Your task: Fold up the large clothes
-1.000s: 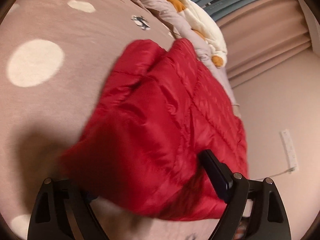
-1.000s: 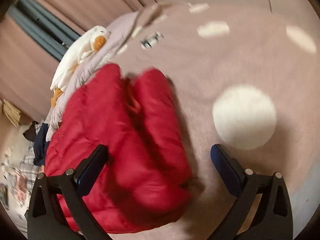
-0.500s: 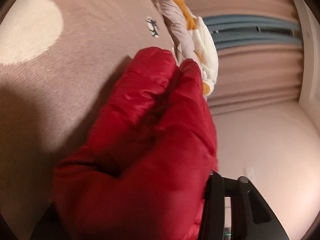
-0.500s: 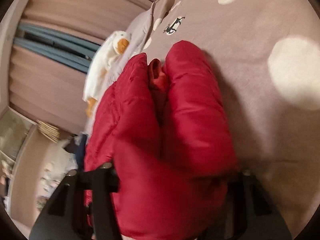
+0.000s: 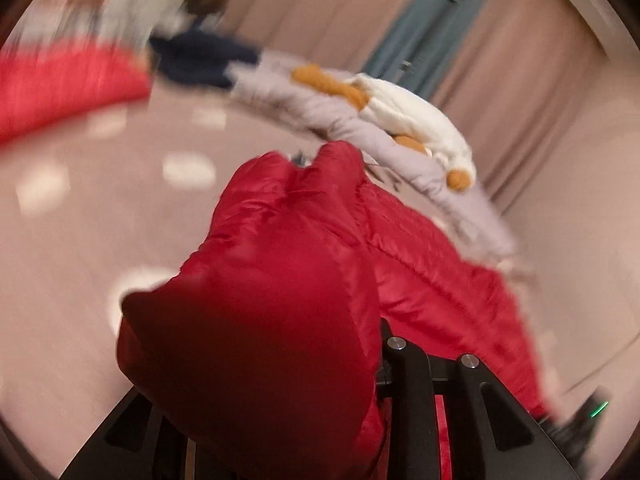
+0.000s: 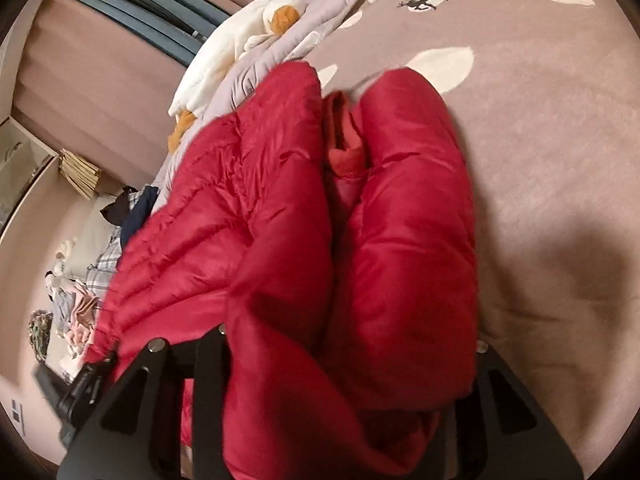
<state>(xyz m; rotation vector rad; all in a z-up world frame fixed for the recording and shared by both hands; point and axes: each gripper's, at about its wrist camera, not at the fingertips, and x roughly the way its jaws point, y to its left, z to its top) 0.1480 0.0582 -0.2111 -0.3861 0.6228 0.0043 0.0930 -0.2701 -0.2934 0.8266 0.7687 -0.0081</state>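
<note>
We hold a red jacket point(image 6: 280, 220) in both tools over a pinkish bed cover point(image 6: 540, 140) with pale dots. In the right wrist view the jacket fills the middle, bunched into two puffy lobes with a fold of lining showing between them at about 12 o'clock. The right tool point(image 6: 348, 392) is clamped on the jacket — its black fingers point(image 6: 208, 360) press in from either side, with thick padding squeezed between them.

In the left wrist view the left tool point(image 5: 272, 408) is likewise clamped on the jacket point(image 5: 280, 280): a bulging wad of red sits between the fingers and hides the left one, while the right finger point(image 5: 404, 380) presses against the fabric. The rest of the jacket trails off toward 3 o'clock. This view is blurred.

Beyond the jacket, at 11 o'clock in the right view, a white plush duck point(image 6: 240, 40) with an orange bill lies on a grey blanket point(image 6: 320, 16). Curtains point(image 6: 80, 60) hang behind, and a heap of clothes point(image 6: 80, 296) sits at 8 o'clock.
</note>
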